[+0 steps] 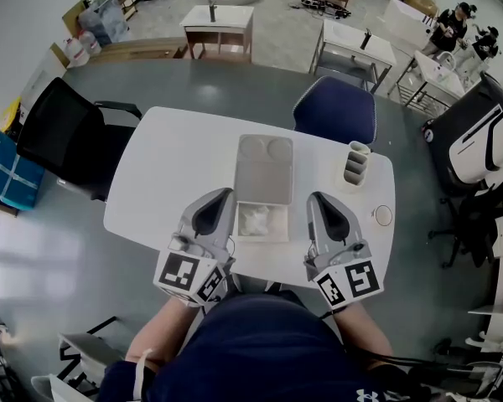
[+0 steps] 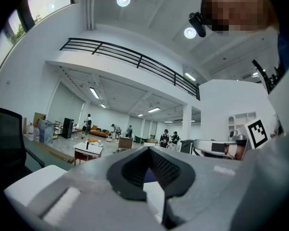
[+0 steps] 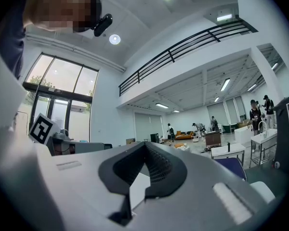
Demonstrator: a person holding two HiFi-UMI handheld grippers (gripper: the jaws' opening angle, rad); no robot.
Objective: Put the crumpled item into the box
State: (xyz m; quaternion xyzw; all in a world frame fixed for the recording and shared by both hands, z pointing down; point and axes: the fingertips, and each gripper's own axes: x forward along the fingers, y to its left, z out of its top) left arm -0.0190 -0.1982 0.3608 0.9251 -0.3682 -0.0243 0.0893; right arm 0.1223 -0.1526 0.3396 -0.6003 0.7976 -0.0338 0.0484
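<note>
We hold both grippers level above the near edge of the white table [image 1: 163, 153], one on either side of the open box [image 1: 286, 223]. The crumpled item [image 1: 256, 219] \- white, bunched up \- lies inside the box's tray, and the grey lid [image 1: 264, 168] lies folded back flat on the table beyond it. The left gripper [image 1: 221, 196] sits just beside the box's left wall; its fingers [image 2: 169, 166] are clenched together with nothing between them. The right gripper [image 1: 318, 198] sits a little apart from the box's right wall, and its fingers [image 3: 160, 166] are likewise pressed tip to tip, empty. Farther right on the table stand a small grey holder [image 1: 356, 162] and a round disc [image 1: 383, 215]. A blue chair [image 1: 335, 111] is at the table's far side and a black chair [image 1: 63, 132] at its left.
</note>
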